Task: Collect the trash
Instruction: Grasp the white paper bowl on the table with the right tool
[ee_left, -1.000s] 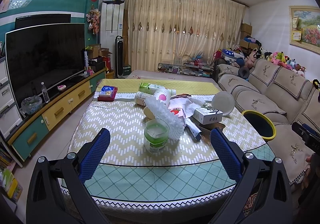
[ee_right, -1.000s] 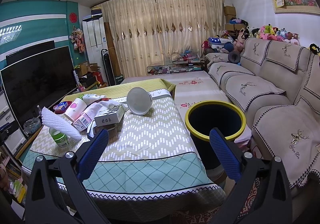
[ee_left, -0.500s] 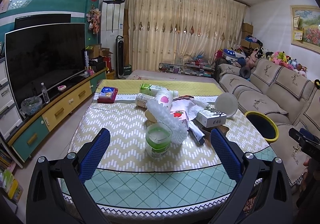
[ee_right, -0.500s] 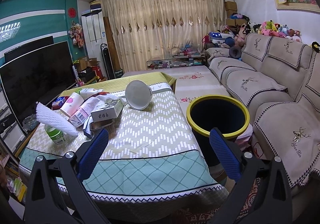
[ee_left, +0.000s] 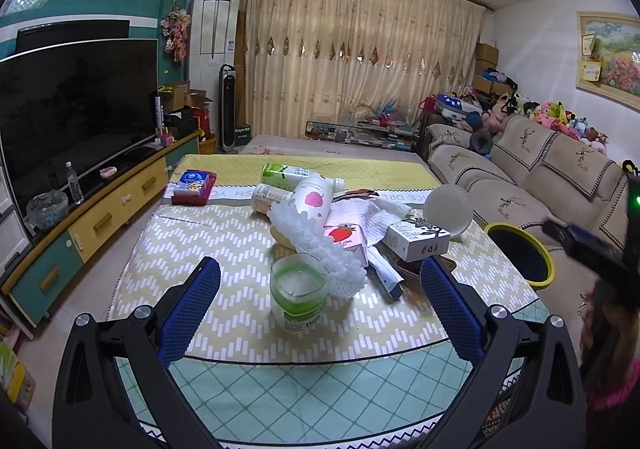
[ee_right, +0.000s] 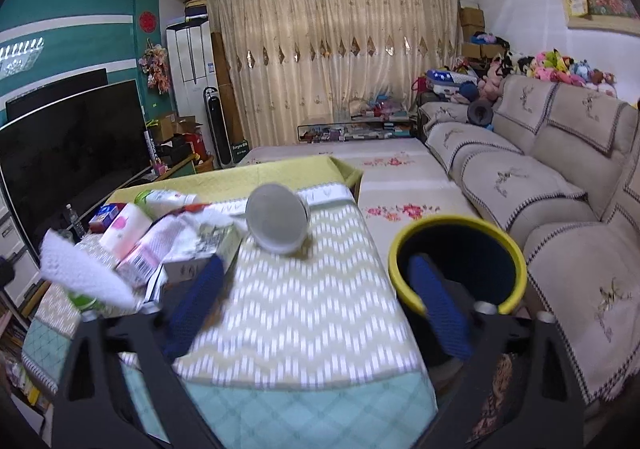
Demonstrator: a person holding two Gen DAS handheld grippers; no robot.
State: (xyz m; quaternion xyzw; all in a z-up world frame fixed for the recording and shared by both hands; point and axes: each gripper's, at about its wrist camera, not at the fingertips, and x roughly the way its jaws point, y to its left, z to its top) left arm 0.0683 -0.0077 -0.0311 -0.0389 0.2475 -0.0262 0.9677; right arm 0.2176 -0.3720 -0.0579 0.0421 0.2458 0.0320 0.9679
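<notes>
Trash lies heaped on the cloth-covered table [ee_left: 224, 249]: a green-and-white cup [ee_left: 298, 291] with white foam netting [ee_left: 316, 245] on it, a pink-spotted white bottle [ee_left: 314, 201], a strawberry carton [ee_left: 346, 237], a small white box [ee_left: 418, 241] and a round white lid [ee_left: 448, 211]. My left gripper [ee_left: 320, 305] is open and empty, just short of the cup. My right gripper [ee_right: 316, 299] is open and empty over the table's right part, near the lid [ee_right: 276, 223]. The yellow-rimmed black bin [ee_right: 460, 261] stands right of the table.
A beige sofa [ee_right: 560, 185] runs along the right, close to the bin. A TV [ee_left: 76, 109] on a low cabinet [ee_left: 100, 217] lines the left wall. A blue-and-red packet [ee_left: 194, 187] lies at the table's far left. A green-labelled bottle [ee_left: 286, 171] lies behind the heap.
My left gripper has moved closer to the cup. My right gripper has swung forward and left over the table, with motion blur. Both jaws stay open.
</notes>
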